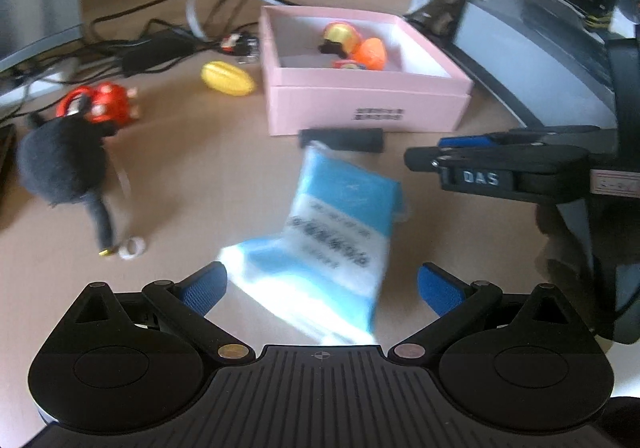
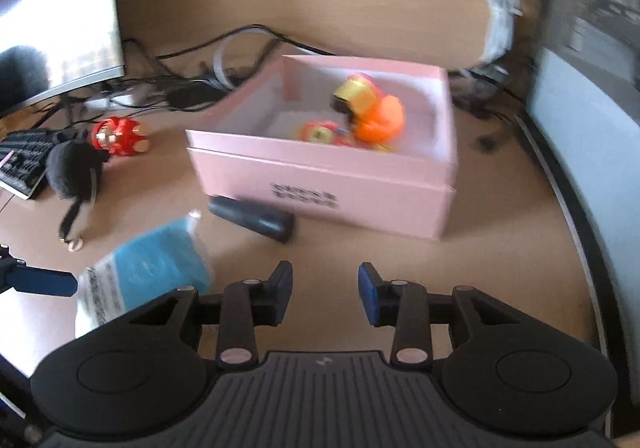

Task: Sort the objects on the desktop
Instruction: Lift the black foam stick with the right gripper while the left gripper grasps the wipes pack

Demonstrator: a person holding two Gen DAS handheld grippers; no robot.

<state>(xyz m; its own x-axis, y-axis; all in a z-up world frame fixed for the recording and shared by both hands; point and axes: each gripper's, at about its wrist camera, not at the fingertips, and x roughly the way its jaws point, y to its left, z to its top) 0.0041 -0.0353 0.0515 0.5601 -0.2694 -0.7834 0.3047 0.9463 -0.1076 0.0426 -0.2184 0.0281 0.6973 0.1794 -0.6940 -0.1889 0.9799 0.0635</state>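
Sorting is under way, and the blue-and-white packet (image 1: 340, 216) looks like the piece in hand. It lies between and just ahead of the left gripper (image 1: 324, 284), whose jaws stand wide and unclamped. One pad seems to brush the packet's near corner, though blur makes that uncertain. The right gripper (image 2: 324, 288) has its jaws drawn in to a narrow gap with nothing between them. The packet sits off to its left.

Next, I judge, the left jaws must close on the packet and carry it forward, over the near wall of the pink box (image 1: 360, 104) straight ahead.

Counted:
- one box
- about three toys (image 1: 360, 46) inside it
- one black cylinder (image 1: 340, 139) touching the box's near wall
- one yellow piece (image 1: 227, 78) ahead-left
- one red toy (image 1: 100, 104) further left
- one black fuzzy pompom (image 1: 60, 164) beside the red toy
- one packet
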